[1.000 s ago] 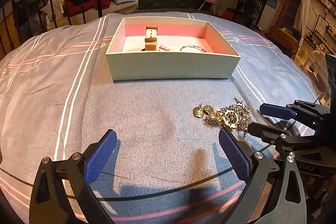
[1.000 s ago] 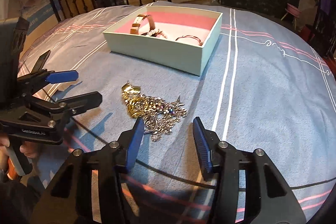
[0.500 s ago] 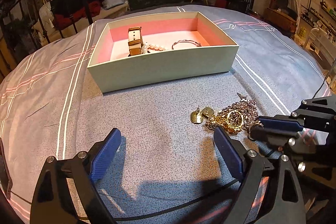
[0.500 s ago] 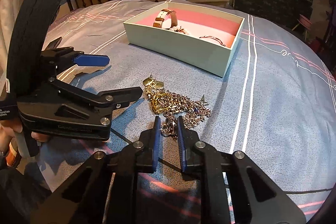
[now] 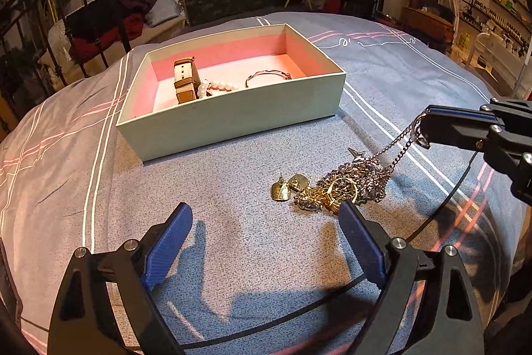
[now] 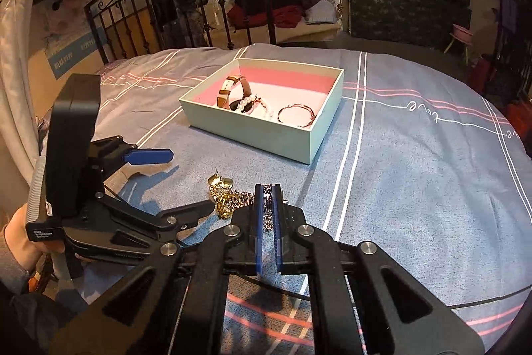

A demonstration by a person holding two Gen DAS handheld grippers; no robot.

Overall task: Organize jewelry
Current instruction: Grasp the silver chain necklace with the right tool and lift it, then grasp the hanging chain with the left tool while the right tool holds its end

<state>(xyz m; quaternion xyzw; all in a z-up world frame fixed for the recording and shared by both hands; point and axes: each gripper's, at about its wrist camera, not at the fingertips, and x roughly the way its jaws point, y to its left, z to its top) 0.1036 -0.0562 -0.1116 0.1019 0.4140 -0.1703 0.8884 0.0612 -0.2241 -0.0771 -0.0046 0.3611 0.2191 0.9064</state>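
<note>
A pale green box (image 5: 232,118) with a pink lining sits on the bed; it shows in the right wrist view too (image 6: 252,135). Inside lie a brown-strap watch (image 5: 186,84), a pearl bracelet (image 5: 216,86) and a thin bangle (image 5: 267,77). A tangled pile of gold and silver jewelry (image 5: 335,188) lies in front of the box, with gold earrings (image 5: 286,188) at its left. My right gripper (image 6: 267,188) is shut on a silver chain (image 5: 395,148) and lifts one end off the pile. My left gripper (image 5: 266,218) is open and empty, just in front of the pile.
The bed has a grey-blue cover (image 6: 415,172) with white and pink stripes. A black metal bed frame (image 6: 166,19) stands at the far left. A chair with clothes (image 5: 113,19) and furniture stand beyond the bed.
My right gripper closed on the silver chain in the pile and has lifted it, drawing the chain taut. My left gripper stayed open and tilted slightly.
</note>
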